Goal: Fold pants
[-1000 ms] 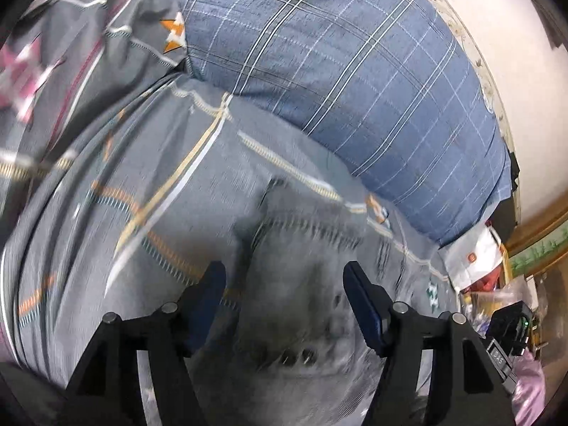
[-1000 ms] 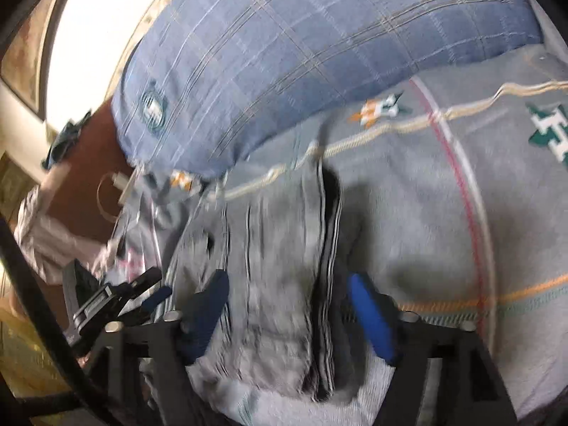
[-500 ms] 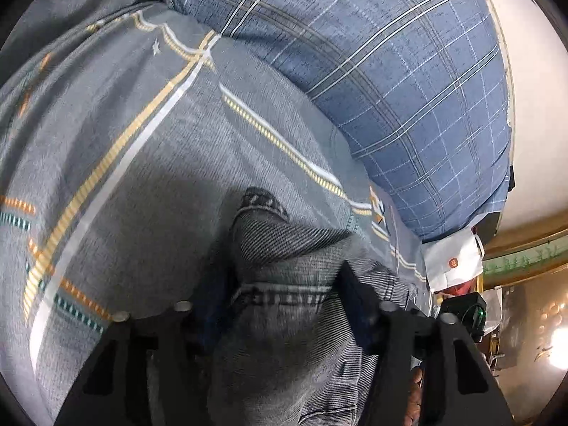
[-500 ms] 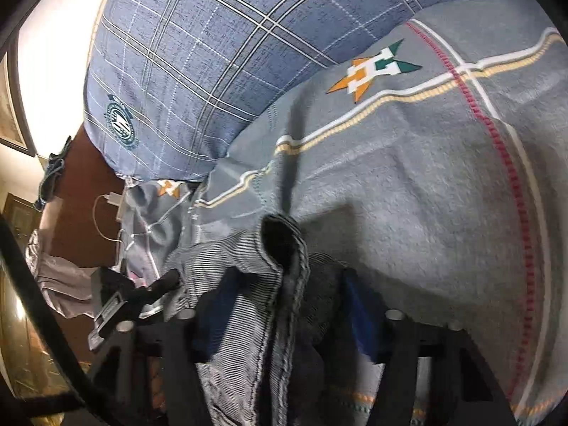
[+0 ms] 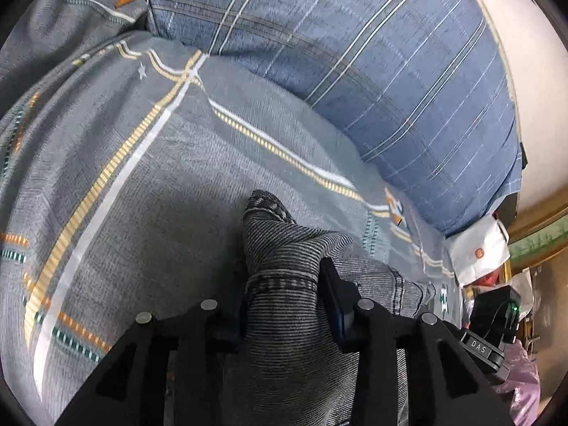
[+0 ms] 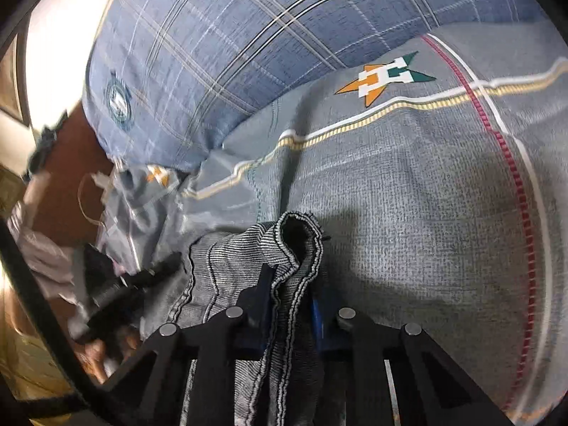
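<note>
Two grippers are seen clamped on one garment: the pants (image 5: 280, 248), grey and finely striped like denim, are bunched up off the bed sheet (image 5: 149, 191), on the near side of the blue plaid pillow (image 5: 372, 71). In the left wrist view the left gripper (image 5: 284, 294) has its jaws pressed onto a thick gathered wad of cloth, a stitched seam running across the pinch and a rolled hem corner standing up beyond it toward the pillow. In the right wrist view the right gripper (image 6: 287, 294) has its jaws nearly together on a doubled edge of the pants, whose open curl shows a dark inside just past the pinch. The cloth is judged soft but fairly heavy and thick, not slippery and not fragile; it is expected to sag between the two holds and to keep its creases poorly unless pulled taut. Hold is best taken at sewn edges, at hems or seams, where the layers are firm, as is done now. Both grippers are pointed forward and down toward the sheet and the pillow, roughly level with each other, and the left gripper's black body can be made out in the right wrist view, on the side away from the sheet's star emblem (image 6: 383, 78).
</note>
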{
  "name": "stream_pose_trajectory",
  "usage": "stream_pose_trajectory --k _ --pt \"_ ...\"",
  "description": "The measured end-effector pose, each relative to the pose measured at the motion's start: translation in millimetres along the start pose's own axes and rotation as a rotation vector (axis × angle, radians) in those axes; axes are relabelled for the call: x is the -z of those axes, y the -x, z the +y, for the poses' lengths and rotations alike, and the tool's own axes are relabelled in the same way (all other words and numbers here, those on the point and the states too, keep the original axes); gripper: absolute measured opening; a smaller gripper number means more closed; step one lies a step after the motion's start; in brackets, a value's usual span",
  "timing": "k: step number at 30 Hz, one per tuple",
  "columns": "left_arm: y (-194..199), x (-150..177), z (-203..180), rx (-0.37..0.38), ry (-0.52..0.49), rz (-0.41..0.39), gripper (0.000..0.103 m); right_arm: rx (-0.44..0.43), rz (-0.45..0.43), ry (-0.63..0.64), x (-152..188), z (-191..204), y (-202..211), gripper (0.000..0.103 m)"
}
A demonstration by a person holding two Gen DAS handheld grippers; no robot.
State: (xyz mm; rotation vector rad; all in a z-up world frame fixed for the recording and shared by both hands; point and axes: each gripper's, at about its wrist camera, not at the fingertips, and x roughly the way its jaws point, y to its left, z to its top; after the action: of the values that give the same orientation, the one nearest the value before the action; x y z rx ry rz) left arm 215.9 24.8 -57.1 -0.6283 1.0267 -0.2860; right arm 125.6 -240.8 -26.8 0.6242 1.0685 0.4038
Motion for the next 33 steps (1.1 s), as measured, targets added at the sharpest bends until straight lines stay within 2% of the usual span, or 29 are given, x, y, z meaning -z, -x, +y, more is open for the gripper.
stream_pose_trajectory --k 2,3,4,6,8,11,14,16,18,20,22,26,30,33 --pt "12.4 4.1 -4.1 -0.005 -0.020 -0.017 0.049 0.013 -0.015 0.027 2.4 4.3 7.6 0.032" --pt "18.7 6.5 -6.4 -0.019 -0.032 -0.023 0.051 0.039 -0.029 0.045 6.0 8.0 13.5 0.043" --pt "25.4 8.7 -7.9 -0.035 -0.040 -0.025 0.054 0.058 -0.039 0.052 8.8 9.3 17.5 0.047" --pt "34.3 10.8 -8.9 -0.027 -0.045 -0.028 0.055 0.084 -0.080 0.096 14.6 17.9 30.4 0.048" --pt "44.5 15.3 -5.9 -0.017 -0.034 -0.040 0.055 0.074 -0.097 0.111 19.9 23.1 42.7 0.051" --pt "62.2 35.9 3.2 -0.002 0.009 -0.028 0.055 0.042 -0.108 0.066 34.4 22.5 58.2 0.068" --pt "68.8 61.4 6.7 -0.015 0.017 0.003 0.055 0.021 -0.090 0.041 59.3 22.5 67.8 0.068" --pt "70.6 83.9 9.5 -0.032 0.014 0.017 0.055 0.074 -0.065 0.033 80.7 23.5 65.5 0.068" --pt "70.1 91.6 9.7 -0.040 0.015 0.023 0.055 0.093 -0.052 0.027 95.9 20.1 62.1 0.068" --pt "69.9 94.7 7.7 -0.059 -0.004 0.017 0.055 0.089 -0.002 0.044 106.6 20.2 49.9 0.068" --pt "67.1 93.8 9.8 -0.062 0.001 0.023 0.055 0.130 0.018 0.064 107.9 21.9 40.2 0.062" --pt "76.8 98.8 14.7 -0.035 0.038 0.024 0.055 0.117 0.035 0.068 108.5 22.4 39.7 0.051" --pt "80.2 118.6 17.0 -0.050 0.021 0.028 0.057 0.107 0.043 0.057 108.4 20.6 38.0 0.050" --pt "76.3 119.1 24.9 -0.037 0.054 0.045 0.059 0.084 0.048 0.028 106.6 13.5 35.4 0.052"
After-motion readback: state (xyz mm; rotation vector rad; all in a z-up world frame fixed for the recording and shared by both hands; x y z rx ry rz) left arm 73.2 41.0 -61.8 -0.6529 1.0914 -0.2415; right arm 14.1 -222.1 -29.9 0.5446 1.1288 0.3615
